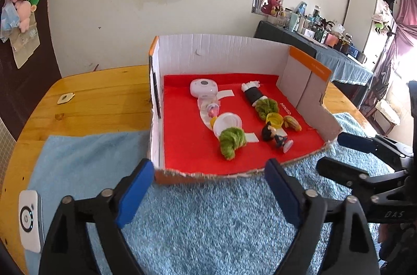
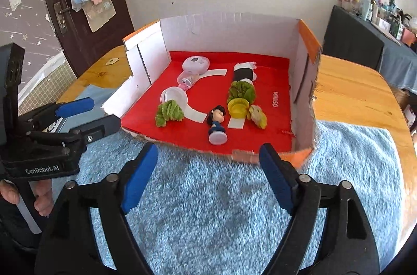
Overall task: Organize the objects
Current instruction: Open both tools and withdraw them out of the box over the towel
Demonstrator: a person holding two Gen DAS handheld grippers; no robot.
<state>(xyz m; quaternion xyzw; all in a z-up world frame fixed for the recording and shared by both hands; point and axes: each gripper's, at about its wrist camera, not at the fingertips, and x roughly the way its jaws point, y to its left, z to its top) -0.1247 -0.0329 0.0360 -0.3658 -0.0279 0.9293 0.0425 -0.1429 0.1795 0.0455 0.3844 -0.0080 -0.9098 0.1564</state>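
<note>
Left wrist view: the left tool (image 1: 208, 186) hangs spread wide and empty over the fluffy blue towel (image 1: 208, 223) on the wooden table (image 1: 99, 98). Beyond it, the open-fronted white cardboard box (image 1: 221, 51) with a red floor holds a green knitted bundle (image 1: 232, 141) and a dark-haired figurine (image 1: 276, 135).

Right wrist view: the right tool (image 2: 208, 176) is likewise spread and empty, near the box's torn front edge; a yellow bottle cap (image 2: 237, 107) lies inside.

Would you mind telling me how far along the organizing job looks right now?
Done: figurine, yellow cap and green pieces lie in two rows inside the red-lined box. In hand: nothing; the left tool and right tool are open over the blue towel. Nothing visible remains outside.
</note>
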